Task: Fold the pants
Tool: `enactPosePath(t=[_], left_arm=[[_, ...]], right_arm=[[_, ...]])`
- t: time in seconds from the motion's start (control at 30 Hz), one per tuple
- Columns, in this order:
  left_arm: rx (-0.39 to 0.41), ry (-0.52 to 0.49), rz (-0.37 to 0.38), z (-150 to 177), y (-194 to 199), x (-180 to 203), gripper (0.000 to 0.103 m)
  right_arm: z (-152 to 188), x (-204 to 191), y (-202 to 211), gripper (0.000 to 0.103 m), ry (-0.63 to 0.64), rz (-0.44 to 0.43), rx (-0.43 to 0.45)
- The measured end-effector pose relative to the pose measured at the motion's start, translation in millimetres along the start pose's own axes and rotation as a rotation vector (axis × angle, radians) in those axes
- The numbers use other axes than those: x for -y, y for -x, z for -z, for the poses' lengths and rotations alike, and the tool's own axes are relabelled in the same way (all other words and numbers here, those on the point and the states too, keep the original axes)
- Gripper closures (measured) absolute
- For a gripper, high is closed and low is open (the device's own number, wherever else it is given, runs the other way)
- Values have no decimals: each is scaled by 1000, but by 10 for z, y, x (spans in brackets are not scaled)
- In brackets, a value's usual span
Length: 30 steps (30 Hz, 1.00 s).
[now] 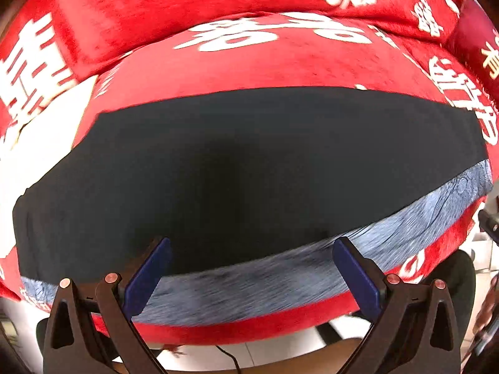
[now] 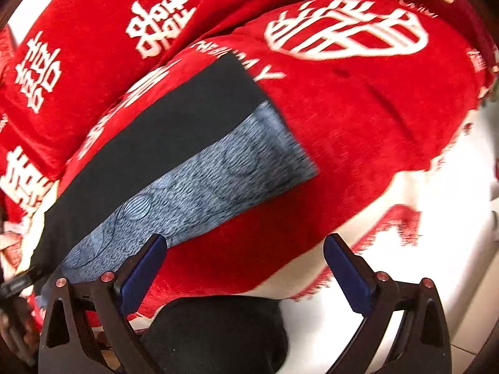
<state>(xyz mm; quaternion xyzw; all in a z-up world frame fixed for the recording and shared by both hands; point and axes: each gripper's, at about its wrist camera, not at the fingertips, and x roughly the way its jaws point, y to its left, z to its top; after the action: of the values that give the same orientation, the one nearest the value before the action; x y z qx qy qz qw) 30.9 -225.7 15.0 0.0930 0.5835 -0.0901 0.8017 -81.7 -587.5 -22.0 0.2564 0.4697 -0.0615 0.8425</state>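
Note:
The pants (image 1: 243, 171) lie flat and folded lengthwise on a red sofa seat, black cloth on top with a blue-grey patterned strip (image 1: 280, 277) along the near edge. My left gripper (image 1: 252, 243) is open and empty, hovering over that near edge. In the right wrist view the pants (image 2: 162, 155) run from lower left to upper centre, with the patterned strip (image 2: 218, 180) ending at the right. My right gripper (image 2: 246, 243) is open and empty, over the red cover just right of the pants' end.
The red sofa cover (image 2: 358, 118) with white characters spans the seat, with a back cushion (image 1: 187, 6) behind. A white sofa arm (image 2: 436, 249) is at the right. A dark-clothed knee (image 2: 218, 336) is below the right gripper. Pale floor and a cable (image 1: 230, 358) are below the seat.

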Motion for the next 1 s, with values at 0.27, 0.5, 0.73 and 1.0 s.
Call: enactPosePath(t=[0.27,0.5,0.73,1.0], left_arm=[[-42,122,6,-334,-247,316,0],[-24,157,-74,-429,-292,448,0],[16,122,-125,-379,-304,495,0],[5,40,-95,-476,-253,476,0]], right_arm=[[-174,-29,-235,9,19,-73,84],[-420,-93,-254,15,28,-138,164],[-466,-246,-165,88,66,-142,156],[-455,-1102,441,88,277,-102,290]])
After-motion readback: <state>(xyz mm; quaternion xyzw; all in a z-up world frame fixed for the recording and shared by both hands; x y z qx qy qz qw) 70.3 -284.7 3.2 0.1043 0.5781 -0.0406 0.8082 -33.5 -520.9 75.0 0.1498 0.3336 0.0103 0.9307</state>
